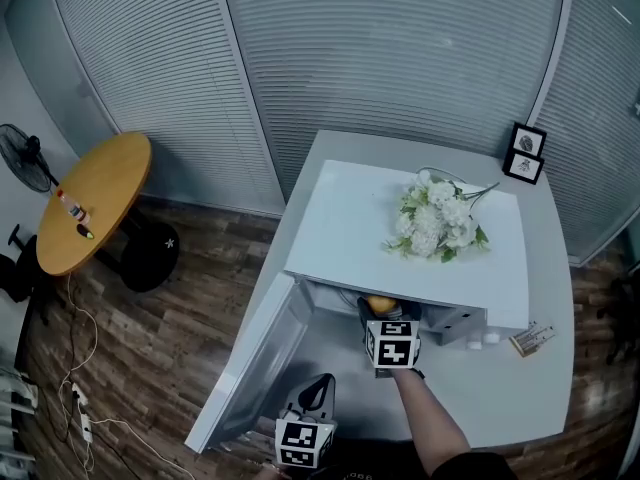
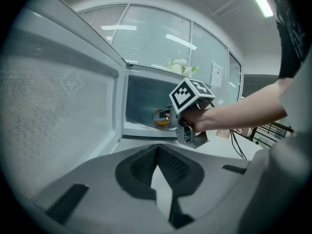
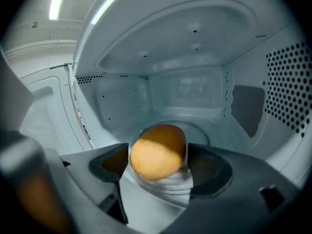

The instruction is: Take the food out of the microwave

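My right gripper [image 3: 159,165]: jaws wide apart inside microwave [image 1: 340,218], orange food [image 3: 157,152] between them, not clamped; left gripper [image 2: 157,149]: jaws together, empty.

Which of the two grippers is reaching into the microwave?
The right gripper, jaws open around the orange food; the left gripper sits outside by the door.

The food [image 3: 157,151] is yellowy-orange, the microwave [image 1: 350,218] plain white. The marker cube [image 1: 392,344] has black-and-white squares, flowers [image 1: 437,218] white with green leaves.
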`<move>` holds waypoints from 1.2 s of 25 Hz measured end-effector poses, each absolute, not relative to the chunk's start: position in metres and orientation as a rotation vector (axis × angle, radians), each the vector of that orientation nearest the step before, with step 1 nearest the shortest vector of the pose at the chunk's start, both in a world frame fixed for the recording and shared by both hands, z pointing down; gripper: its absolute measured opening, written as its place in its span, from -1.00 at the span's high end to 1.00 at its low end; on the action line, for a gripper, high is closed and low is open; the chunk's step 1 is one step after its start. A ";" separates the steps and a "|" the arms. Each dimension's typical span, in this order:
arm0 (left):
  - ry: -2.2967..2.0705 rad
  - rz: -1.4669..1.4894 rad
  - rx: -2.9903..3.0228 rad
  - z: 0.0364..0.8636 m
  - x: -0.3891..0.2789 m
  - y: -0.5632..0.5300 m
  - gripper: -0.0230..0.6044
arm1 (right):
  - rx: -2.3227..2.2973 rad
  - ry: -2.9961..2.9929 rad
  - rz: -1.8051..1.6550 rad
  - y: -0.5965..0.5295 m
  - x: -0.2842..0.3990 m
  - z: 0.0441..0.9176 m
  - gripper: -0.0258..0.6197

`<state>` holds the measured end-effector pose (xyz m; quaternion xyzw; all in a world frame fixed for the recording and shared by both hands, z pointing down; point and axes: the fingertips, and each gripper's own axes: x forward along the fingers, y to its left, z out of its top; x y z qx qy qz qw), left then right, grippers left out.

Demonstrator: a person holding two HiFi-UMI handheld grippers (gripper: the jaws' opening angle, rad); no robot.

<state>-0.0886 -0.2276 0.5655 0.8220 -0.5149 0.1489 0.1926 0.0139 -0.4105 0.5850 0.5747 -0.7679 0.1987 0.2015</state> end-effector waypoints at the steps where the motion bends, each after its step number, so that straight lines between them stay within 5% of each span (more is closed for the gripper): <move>1: -1.448 0.421 2.301 0.567 -0.090 -0.227 0.90 | 1.603 -2.135 0.562 -0.412 0.014 0.587 -0.20; 30: -1.453 0.403 2.310 0.565 -0.089 -0.218 0.90 | 1.528 -2.185 0.490 -0.391 0.018 0.567 -0.19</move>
